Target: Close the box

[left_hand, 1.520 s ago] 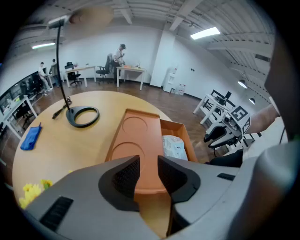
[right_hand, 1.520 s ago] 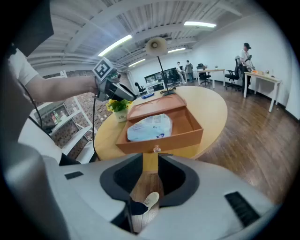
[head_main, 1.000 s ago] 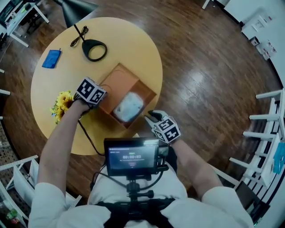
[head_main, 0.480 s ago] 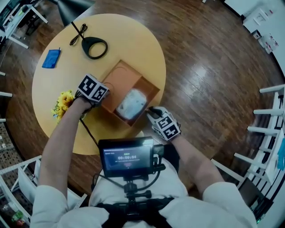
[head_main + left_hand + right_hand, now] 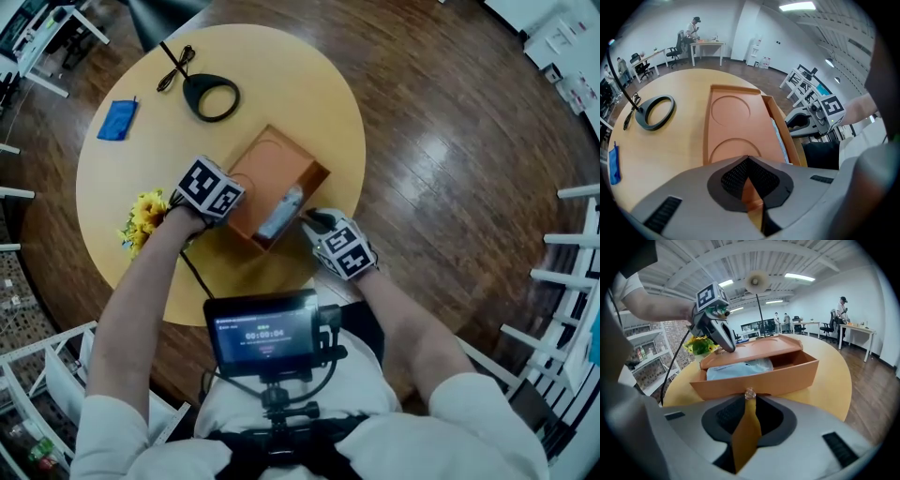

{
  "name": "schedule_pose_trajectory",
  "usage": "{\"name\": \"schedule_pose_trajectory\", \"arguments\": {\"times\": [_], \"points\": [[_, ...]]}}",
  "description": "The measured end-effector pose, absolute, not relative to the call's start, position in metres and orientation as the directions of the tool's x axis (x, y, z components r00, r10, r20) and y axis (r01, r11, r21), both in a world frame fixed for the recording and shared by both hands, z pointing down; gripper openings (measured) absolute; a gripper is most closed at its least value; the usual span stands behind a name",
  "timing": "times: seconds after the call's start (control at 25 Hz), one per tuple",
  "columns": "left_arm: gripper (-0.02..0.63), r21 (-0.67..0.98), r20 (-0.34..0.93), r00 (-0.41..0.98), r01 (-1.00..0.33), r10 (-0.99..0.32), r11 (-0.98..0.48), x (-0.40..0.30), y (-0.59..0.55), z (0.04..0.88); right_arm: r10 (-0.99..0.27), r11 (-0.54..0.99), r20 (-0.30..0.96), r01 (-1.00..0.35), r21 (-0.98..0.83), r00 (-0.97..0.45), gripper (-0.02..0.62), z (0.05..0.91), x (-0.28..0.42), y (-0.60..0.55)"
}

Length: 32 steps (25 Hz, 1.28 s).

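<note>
An orange cardboard box (image 5: pixel 265 236) lies on the round wooden table (image 5: pixel 141 75). Its lid (image 5: pixel 277 169) is tilted partway down over a pale plastic-wrapped packet (image 5: pixel 281 214) inside. My left gripper (image 5: pixel 236 202) is shut on the lid's left edge, and in the left gripper view the lid (image 5: pixel 733 126) spreads out from its jaw tips (image 5: pixel 747 161). My right gripper (image 5: pixel 311 221) is shut, with nothing held, its tip (image 5: pixel 750 397) right at the box's near wall (image 5: pixel 787 376). In the right gripper view the packet (image 5: pixel 738 367) shows under the raised lid (image 5: pixel 754 348).
A black lamp base ring (image 5: pixel 212 97) with its cord sits at the table's far side, a blue pouch (image 5: pixel 117 120) at the far left, and yellow flowers (image 5: pixel 145 216) beside my left forearm. White chairs (image 5: pixel 572 262) stand on the wood floor at the right.
The lid has swung from lying open down over the packet, with my left gripper moving right along with it. My right gripper has moved forward to the box's near wall.
</note>
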<state>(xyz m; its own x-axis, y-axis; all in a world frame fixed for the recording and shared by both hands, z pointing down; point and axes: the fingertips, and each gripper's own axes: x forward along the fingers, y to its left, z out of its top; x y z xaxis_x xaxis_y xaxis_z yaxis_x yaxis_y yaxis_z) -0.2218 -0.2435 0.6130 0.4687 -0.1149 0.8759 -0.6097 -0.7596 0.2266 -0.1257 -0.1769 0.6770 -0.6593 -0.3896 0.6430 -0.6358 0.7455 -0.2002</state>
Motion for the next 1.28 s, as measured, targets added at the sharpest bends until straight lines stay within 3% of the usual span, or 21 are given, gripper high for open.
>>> {"name": "schedule_pose_trajectory", "arguments": {"times": [0.56,0.84,1.04,1.16,1.28], "points": [[0.001,0.228,0.875,0.472,-0.598,-0.108,-0.768,-0.219,-0.244,0.612,-0.369,0.763,0.636,-0.612,-0.209,-0.677,0.078,0.674,-0.166,-0.21],[0.0,0.212,0.865,0.472,-0.651,-0.17,-0.729,-0.222,-0.25,0.614,-0.345,0.787,0.648,-0.585,-0.195,-0.679,0.086,0.678,-0.162,-0.212],[0.003,0.13,0.804,0.451,-0.768,-0.387,-0.627,-0.237,-0.253,0.592,-0.285,0.806,0.684,-0.554,-0.208,-0.672,0.087,0.675,-0.137,-0.193],[0.003,0.156,0.697,0.438,-0.865,-0.568,-0.476,-0.245,-0.249,0.574,-0.269,0.815,0.69,-0.541,-0.209,-0.672,0.087,0.672,-0.112,-0.186],[0.003,0.169,0.59,0.342,-0.938,-0.731,-0.301,-0.249,-0.229,0.561,-0.24,0.851,0.685,-0.489,-0.194,-0.688,0.087,0.662,-0.088,-0.189]]}}
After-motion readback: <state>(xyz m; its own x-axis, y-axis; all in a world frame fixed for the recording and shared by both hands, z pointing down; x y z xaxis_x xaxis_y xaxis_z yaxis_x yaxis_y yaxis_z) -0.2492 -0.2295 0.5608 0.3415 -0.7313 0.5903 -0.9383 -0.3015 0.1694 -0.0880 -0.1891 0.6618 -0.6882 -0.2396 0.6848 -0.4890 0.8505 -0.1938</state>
